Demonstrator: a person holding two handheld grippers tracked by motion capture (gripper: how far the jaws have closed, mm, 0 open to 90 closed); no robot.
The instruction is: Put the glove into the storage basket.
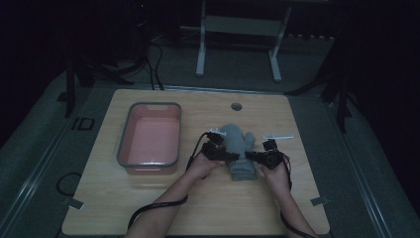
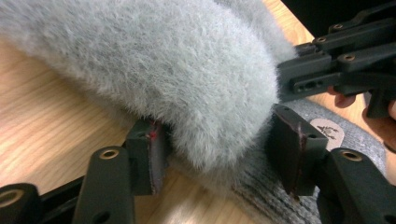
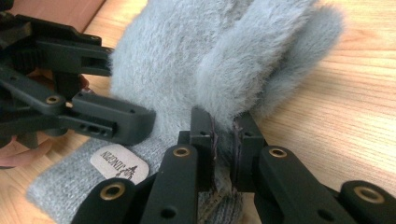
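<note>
On the wooden table (image 1: 148,208), the right gripper (image 3: 223,140) pinches a fuzzy grey glove (image 1: 237,146) (knit cuff); the left gripper (image 2: 219,158) stands half-open around it.

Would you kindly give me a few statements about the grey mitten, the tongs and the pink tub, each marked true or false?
1. The grey mitten lies on the wooden table. True.
2. The mitten sits inside the pink tub. False: it lies on the table to the right of the tub.
3. The right tongs are shut on the mitten. True: their pads pinch its fluffy edge.
4. The left tongs are clamped tight on the mitten. False: their jaws stand apart, with the fluffy part between them.
5. The mitten's knitted cuff carries a small label. True.
</note>
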